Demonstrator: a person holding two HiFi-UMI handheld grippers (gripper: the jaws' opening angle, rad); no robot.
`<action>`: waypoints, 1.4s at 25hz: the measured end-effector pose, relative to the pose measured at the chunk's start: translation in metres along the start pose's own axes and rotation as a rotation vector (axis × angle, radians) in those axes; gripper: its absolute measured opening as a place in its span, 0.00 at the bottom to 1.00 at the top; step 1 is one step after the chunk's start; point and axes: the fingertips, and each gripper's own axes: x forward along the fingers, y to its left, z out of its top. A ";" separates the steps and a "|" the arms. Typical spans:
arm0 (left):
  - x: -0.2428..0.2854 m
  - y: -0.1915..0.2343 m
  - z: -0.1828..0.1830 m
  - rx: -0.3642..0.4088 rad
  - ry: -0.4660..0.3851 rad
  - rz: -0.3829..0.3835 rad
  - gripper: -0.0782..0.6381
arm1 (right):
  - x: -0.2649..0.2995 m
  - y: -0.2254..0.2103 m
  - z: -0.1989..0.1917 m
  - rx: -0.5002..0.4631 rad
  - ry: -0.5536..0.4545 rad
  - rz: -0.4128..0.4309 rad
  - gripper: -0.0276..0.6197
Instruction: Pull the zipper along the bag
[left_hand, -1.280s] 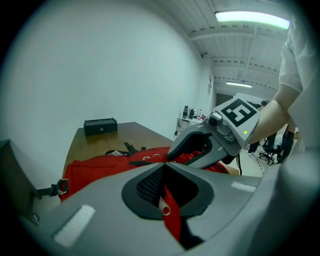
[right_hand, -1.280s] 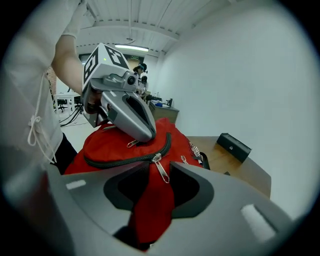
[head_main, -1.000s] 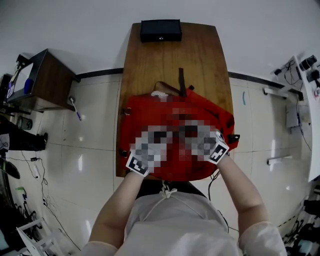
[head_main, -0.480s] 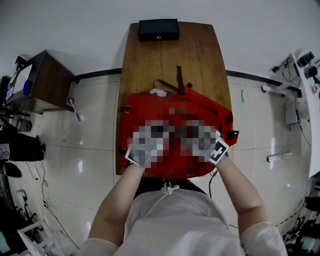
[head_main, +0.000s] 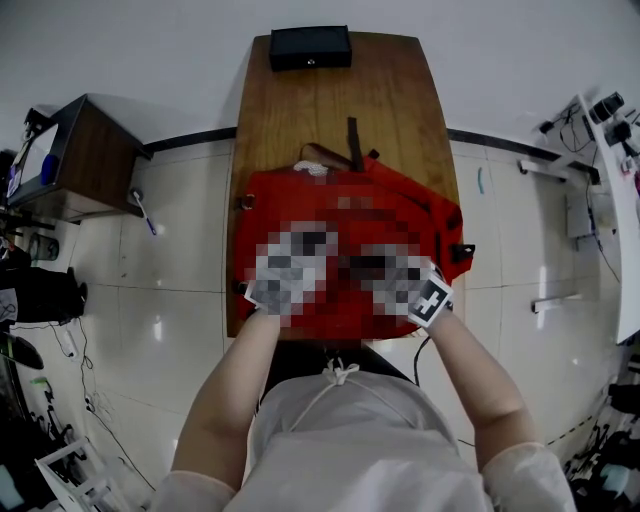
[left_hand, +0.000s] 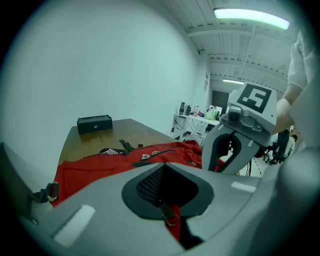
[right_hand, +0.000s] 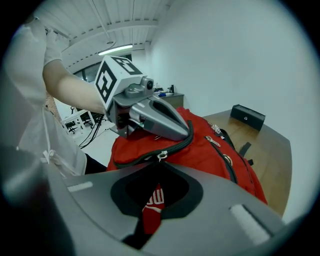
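A red fabric backpack (head_main: 345, 205) lies flat across the near end of a brown wooden table (head_main: 340, 100), with a black box (head_main: 310, 47) at the far end. The left gripper (left_hand: 171, 222) pinches the bag's metal zipper pull (left_hand: 169, 212). The right gripper (right_hand: 149, 212) is clenched on a red fabric tab (right_hand: 154, 197) with white lettering.

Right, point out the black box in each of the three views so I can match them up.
Head view: black box at top centre, on the table's far end.
Left gripper view: black box left of centre, beyond the red bag.
Right gripper view: black box at right, above mid-height, beyond the bag.
Shared landmark: the red bag, lying nearer the person than the box in all three.
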 end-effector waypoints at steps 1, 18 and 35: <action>0.000 0.001 0.000 -0.006 0.000 -0.005 0.12 | 0.001 0.006 -0.002 -0.004 0.006 0.010 0.05; -0.005 0.007 0.002 -0.060 -0.046 -0.068 0.12 | 0.027 0.081 -0.024 0.062 0.110 0.165 0.05; -0.007 0.006 0.000 -0.050 -0.064 -0.074 0.12 | 0.044 0.127 -0.029 0.141 0.149 0.272 0.06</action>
